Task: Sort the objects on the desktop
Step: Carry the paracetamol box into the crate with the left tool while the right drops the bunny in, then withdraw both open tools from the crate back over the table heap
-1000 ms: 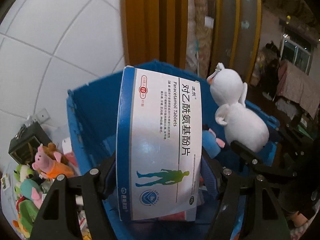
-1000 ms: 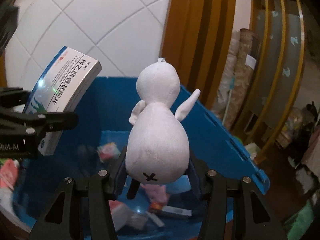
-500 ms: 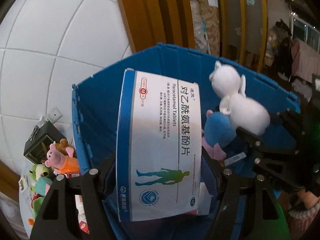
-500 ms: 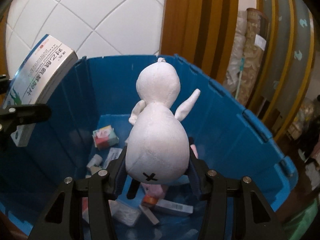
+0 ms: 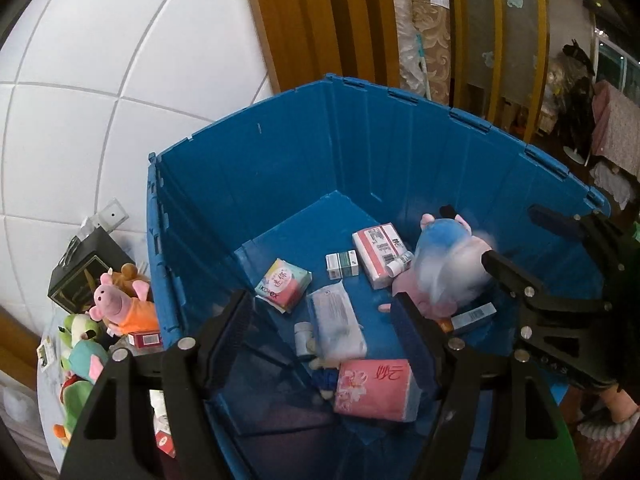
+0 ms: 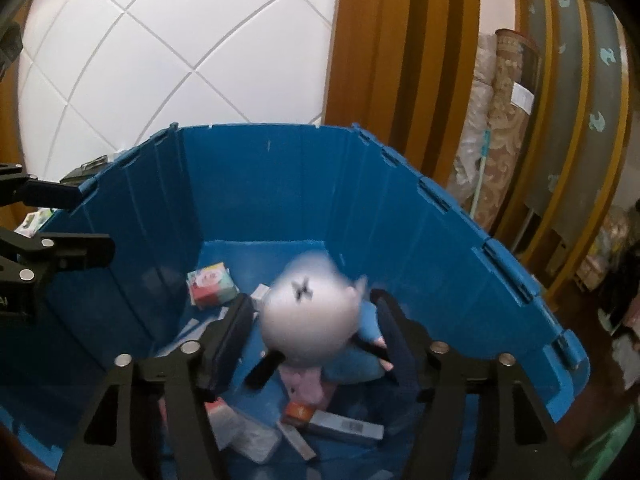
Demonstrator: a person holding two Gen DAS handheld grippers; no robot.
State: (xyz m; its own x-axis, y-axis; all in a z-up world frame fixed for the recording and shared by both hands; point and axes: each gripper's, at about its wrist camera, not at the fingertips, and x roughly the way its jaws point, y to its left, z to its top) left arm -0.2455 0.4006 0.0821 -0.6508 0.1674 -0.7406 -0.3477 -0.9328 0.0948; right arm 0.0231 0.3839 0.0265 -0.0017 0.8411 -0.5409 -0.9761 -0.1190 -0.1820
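Note:
Both grippers hang over a blue bin (image 5: 304, 168), which also shows in the right wrist view (image 6: 400, 216). My left gripper (image 5: 320, 320) is open and empty; the white medicine box (image 5: 338, 322) is a blur below it, falling into the bin. My right gripper (image 6: 312, 320) is open; the white plush duck (image 6: 310, 314) is blurred, dropping between the fingers onto a blue and pink plush (image 6: 360, 364). In the left wrist view the duck (image 5: 456, 268) blurs over that plush beside the right gripper (image 5: 532, 248).
The bin floor holds tissue packs (image 5: 284, 284), a pink pack (image 5: 374, 390), small boxes (image 5: 378, 248) and a bottle. Left of the bin, a table carries a pink pig plush (image 5: 120, 304), green plush toys (image 5: 80, 332) and a black box (image 5: 84, 272). A tiled wall stands behind.
Both grippers opened. The medicine box left the left gripper and the white duck left the right gripper; both are falling into the bin. The views tilted down into the bin.

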